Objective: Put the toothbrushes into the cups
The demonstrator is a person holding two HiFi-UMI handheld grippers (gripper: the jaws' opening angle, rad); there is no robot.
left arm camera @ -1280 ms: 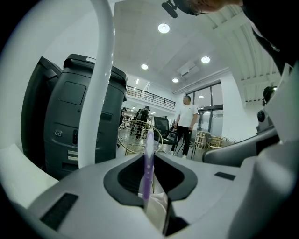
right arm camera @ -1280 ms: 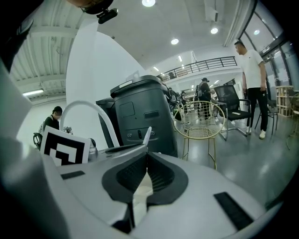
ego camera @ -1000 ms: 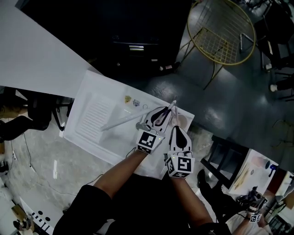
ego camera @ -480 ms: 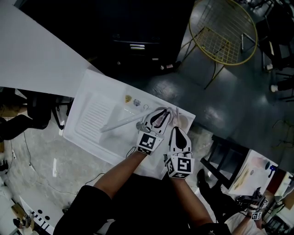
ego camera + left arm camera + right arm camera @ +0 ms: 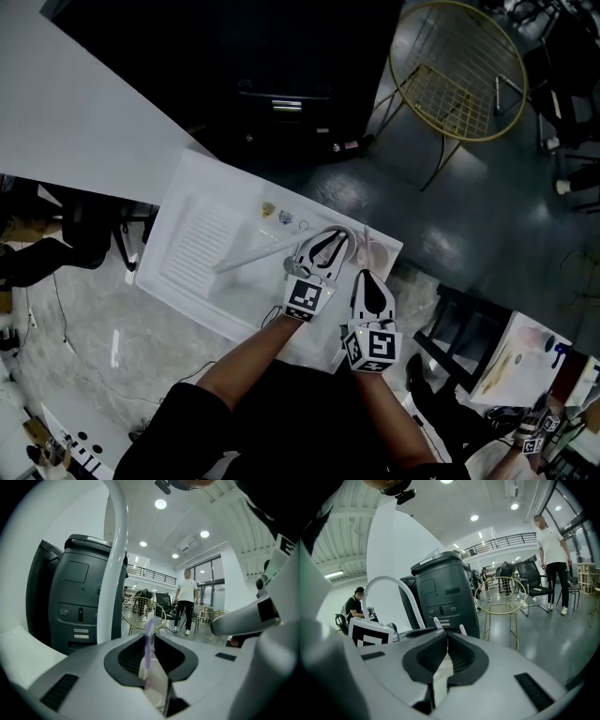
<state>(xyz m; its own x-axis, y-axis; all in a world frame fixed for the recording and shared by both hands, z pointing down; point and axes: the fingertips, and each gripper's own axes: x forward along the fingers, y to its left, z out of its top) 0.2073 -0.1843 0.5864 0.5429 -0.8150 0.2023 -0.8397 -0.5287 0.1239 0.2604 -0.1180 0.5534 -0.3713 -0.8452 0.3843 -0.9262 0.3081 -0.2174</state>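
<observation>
Slim purple-and-white toothbrush [image 5: 149, 632] pinched by left gripper [image 5: 329, 238] at frame centre;
right gripper [image 5: 367, 278], just lower right, is seen with jaws pressed together.

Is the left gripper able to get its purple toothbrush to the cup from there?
Probably yes. The left gripper grips the purple toothbrush, and the cup stands right beside its tips with nothing between. The right gripper sits on the cup's near side, out of the way.
</observation>
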